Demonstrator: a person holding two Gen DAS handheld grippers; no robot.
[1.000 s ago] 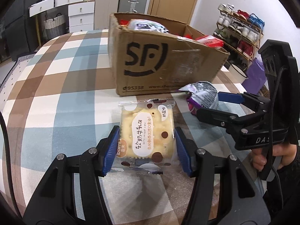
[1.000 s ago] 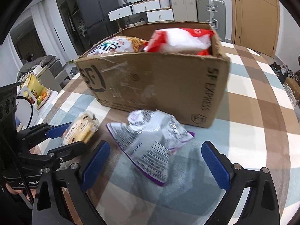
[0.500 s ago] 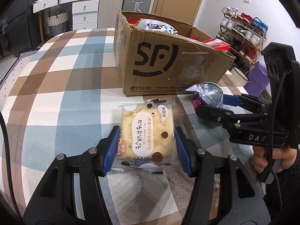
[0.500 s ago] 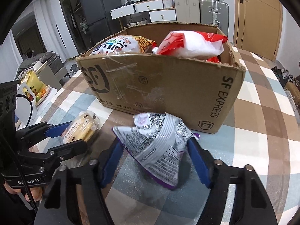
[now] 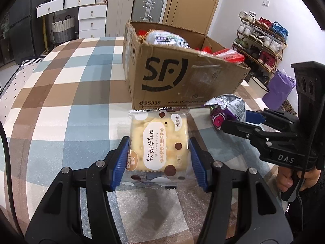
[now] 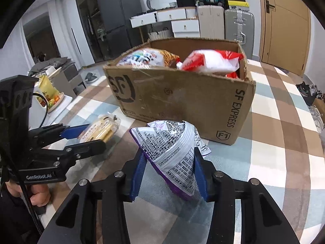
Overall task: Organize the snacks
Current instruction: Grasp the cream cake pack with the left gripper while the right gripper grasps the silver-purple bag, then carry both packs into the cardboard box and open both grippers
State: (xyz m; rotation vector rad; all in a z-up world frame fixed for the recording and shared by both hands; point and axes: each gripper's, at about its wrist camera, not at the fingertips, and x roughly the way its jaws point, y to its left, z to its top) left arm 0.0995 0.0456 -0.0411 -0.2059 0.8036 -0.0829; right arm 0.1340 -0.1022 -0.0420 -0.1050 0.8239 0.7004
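The left gripper (image 5: 159, 162) clamped the cracker packet (image 5: 158, 142); the right gripper (image 6: 169, 173) had just closed on the crumpled purple snack bag (image 6: 174, 152); slick film risked slipping during lifting.

Snacks and box on the checked table, each gripper on one packet

The cardboard box (image 5: 182, 81) stands on the table (image 5: 61, 105), with snack bags (image 6: 209, 61) lying inside it and rising above its rim. Just before the box's front wall lies the cracker packet (image 5: 158, 142), flat on the table, between the pads of the left gripper (image 5: 158, 162). To its right, near the box's front corner, the foil snack bag (image 6: 172, 154) sits squeezed between the pads of the right gripper (image 6: 168, 172). Behind the table stand drawers (image 5: 91, 18) and suitcases (image 5: 148, 6); to the right of the box, beyond the table edge, is a shoe rack (image 5: 262, 42).
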